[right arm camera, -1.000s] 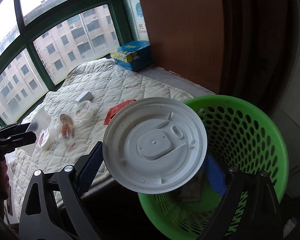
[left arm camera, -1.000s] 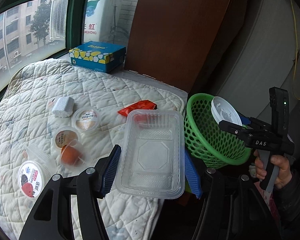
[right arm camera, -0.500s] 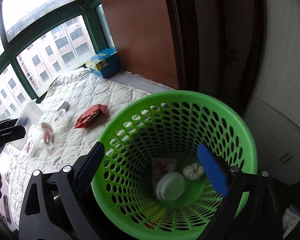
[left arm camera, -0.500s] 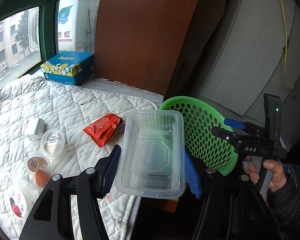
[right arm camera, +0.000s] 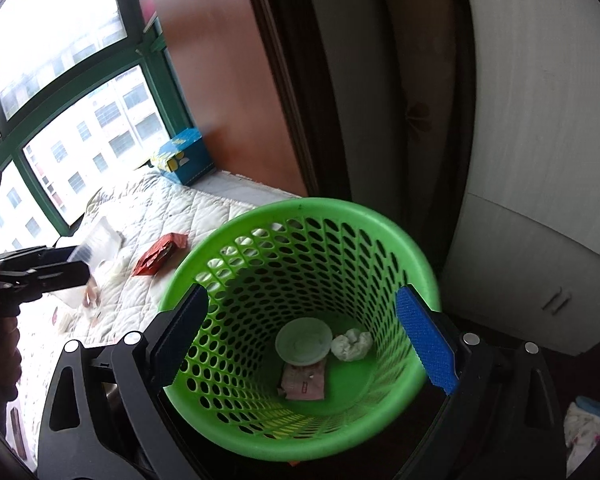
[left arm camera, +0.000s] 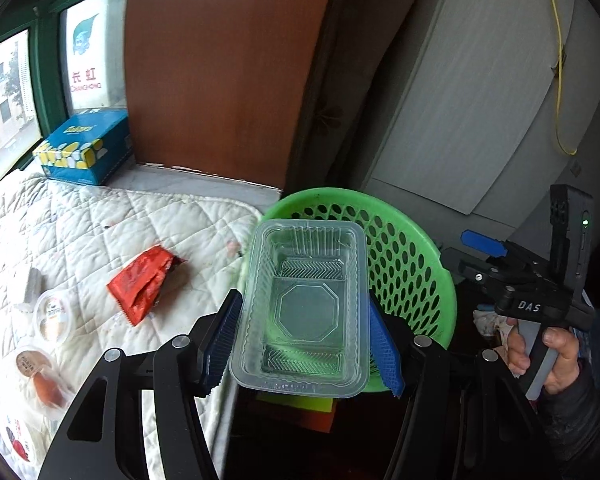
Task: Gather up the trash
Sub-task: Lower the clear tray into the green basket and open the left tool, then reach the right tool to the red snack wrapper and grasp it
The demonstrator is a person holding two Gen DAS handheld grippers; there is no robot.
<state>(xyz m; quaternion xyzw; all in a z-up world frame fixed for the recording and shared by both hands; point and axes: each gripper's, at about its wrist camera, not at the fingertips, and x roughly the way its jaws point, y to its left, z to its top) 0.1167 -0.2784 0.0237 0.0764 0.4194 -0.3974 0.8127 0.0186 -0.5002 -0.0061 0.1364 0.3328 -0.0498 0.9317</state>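
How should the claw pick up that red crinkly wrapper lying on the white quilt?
Grab the red wrapper from above, across its narrow width near the middle. It lies flat and crumpled on the soft quilt, so the raised folds there give the pads something to pinch. I would use the right claw, which is open with nothing between its pads, since the left claw holds the clear tray.

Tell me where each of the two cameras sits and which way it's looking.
Left wrist: on the left claw, facing the clear tray it grips, the green basket behind; the person's hand with the right claw shows.
Right wrist: on the open right claw, looking down into the basket.
Shared: basket, red wrapper, quilt.
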